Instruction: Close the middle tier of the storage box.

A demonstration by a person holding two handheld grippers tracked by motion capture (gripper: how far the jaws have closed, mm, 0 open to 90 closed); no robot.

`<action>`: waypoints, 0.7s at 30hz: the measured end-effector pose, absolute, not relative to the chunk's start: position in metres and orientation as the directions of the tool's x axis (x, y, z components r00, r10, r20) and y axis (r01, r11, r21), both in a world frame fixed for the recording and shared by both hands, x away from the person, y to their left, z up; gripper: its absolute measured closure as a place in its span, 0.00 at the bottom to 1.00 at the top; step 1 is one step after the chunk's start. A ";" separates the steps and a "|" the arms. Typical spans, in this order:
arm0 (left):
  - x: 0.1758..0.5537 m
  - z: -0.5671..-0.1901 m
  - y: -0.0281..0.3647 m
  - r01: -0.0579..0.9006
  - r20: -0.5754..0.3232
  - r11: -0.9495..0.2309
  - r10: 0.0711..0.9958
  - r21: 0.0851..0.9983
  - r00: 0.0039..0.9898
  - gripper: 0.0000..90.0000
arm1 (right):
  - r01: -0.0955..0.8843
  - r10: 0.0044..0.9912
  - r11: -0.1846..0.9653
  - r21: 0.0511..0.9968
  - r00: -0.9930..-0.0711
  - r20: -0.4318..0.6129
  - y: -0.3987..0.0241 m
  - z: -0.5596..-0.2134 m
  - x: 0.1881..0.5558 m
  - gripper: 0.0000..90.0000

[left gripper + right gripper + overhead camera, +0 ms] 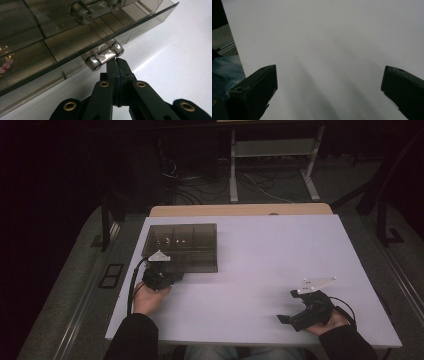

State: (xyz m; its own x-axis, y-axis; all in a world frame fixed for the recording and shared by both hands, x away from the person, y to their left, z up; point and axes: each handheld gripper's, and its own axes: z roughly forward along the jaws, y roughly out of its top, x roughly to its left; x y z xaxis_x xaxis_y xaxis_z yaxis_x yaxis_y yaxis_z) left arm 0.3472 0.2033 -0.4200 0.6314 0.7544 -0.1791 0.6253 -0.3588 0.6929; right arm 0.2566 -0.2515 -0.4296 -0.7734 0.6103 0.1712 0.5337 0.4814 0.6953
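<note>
A smoky see-through compartment box (182, 245) lies closed at the table's left rear. In the left gripper view, the box's front wall (50, 72) crosses the frame with a clear latch (103, 55) on its lid edge. My left gripper (117, 65) is shut, jaws pressed together with nothing between them, tips right under that latch. From above, the left gripper (161, 272) sits at the box's front left corner. Small pale bits (5, 63) lie in one compartment. My right gripper (288, 306) is open near the front right, over the bare white table (324, 37), its fingers (254, 87) wide apart.
The white table (275, 250) has a wooden strip (240, 210) along its far edge. Behind it, a white desk frame (272, 165) and loose cables (200, 185) lie on the dark floor. A second latch (81, 11) sits farther along the box. Denim-clad legs (224, 72) show past the front edge.
</note>
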 end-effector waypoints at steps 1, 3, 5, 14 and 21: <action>0.348 -0.420 0.203 0.626 -0.180 -0.356 0.756 0.694 0.629 0.99 | 0.534 0.610 0.481 0.695 -0.774 0.171 -0.251 -0.430 0.257 0.00; 0.349 -0.420 0.204 0.622 -0.175 -0.358 0.756 0.696 0.631 0.99 | 0.534 0.609 0.482 0.695 -0.774 0.172 -0.251 -0.430 0.257 0.00; 0.351 -0.420 0.204 0.621 -0.171 -0.360 0.757 0.697 0.631 0.99 | 0.532 0.608 0.485 0.694 -0.775 0.169 -0.251 -0.430 0.257 0.00; 0.355 -0.421 0.203 0.621 -0.171 -0.351 0.762 0.701 0.624 0.99 | 0.530 0.606 0.488 0.693 -0.778 0.168 -0.251 -0.430 0.257 0.00; 0.357 -0.421 0.204 0.621 -0.172 -0.344 0.766 0.704 0.620 0.99 | 0.529 0.605 0.489 0.693 -0.778 0.168 -0.251 -0.430 0.256 0.00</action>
State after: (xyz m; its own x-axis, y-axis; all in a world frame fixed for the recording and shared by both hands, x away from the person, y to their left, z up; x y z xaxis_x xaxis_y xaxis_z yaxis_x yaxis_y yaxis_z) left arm 0.3570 0.2042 -0.4215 0.6196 0.7657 -0.1725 0.6213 -0.3442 0.7039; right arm 0.2564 -0.2509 -0.4299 -0.7784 0.6049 0.1678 0.5294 0.4888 0.6934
